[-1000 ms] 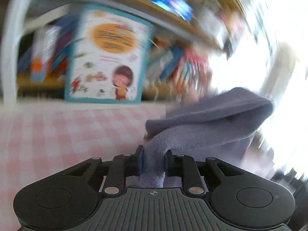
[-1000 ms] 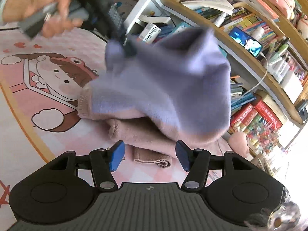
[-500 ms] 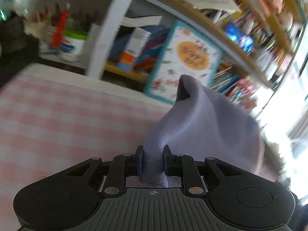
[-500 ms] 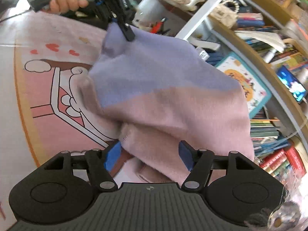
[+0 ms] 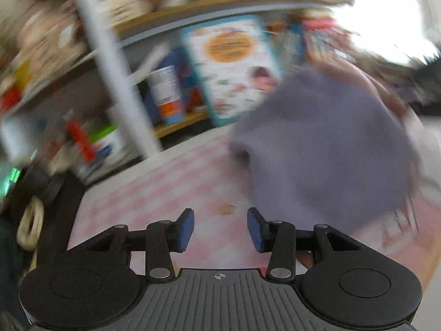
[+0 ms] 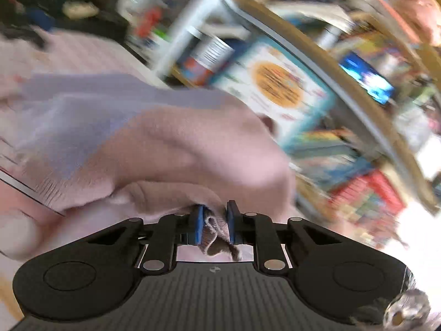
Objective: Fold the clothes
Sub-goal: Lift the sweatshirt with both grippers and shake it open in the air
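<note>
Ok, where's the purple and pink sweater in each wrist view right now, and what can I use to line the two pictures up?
Left wrist: the sweater is right of centre, lying on the pink checked mat, clear of the open left hand-held gripper.
Right wrist: it fills the left and centre, a pink fold clamped in the right hand-held gripper.
Shared landmark: the teal-framed picture book on the shelf behind.
</note>
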### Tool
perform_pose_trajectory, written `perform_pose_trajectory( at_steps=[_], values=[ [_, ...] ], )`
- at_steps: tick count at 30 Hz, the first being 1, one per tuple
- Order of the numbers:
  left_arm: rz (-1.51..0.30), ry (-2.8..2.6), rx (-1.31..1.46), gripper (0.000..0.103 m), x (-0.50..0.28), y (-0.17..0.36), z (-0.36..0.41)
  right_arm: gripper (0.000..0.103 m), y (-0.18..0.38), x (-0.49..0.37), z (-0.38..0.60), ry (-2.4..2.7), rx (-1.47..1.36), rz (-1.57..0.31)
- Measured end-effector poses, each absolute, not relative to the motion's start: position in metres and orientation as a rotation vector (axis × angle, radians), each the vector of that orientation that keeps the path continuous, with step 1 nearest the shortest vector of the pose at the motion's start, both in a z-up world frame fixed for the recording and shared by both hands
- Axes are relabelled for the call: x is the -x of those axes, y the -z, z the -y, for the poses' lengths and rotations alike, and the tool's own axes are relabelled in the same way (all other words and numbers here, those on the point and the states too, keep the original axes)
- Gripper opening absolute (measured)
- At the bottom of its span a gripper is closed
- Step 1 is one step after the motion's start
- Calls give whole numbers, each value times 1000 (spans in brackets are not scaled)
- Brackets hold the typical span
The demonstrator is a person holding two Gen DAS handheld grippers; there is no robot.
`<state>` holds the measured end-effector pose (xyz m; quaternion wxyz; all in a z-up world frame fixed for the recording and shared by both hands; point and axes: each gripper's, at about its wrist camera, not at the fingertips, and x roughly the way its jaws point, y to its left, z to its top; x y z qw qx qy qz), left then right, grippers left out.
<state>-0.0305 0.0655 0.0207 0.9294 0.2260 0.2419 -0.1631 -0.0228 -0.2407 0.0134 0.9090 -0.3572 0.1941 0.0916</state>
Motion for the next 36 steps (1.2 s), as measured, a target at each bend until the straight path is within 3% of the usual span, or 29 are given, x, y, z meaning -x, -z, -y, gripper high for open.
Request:
perform_pose_trajectory(
  at_steps=[6,10,18,25,31,36],
  values=[
    [-446,565,-673,43,55,4,-5,17,1,26,267,-106,880,-502],
    [-388,600,-820,43,64,10,18,39,-4,43,278,-156,825,-510],
    [-382,671,-874,43,75,-4,21,42,-1,62,271,-216,833,-495],
    [-351,641,-991,44,80,25,46,43,10,66,257,-285,850,-507],
    [-332,611,-803,13,55,13,46,43,18,58,245,-280,861,-481],
    [-207,480,-419,9,42,-47,-1,43,24,53,235,-285,859,-446]
  ],
)
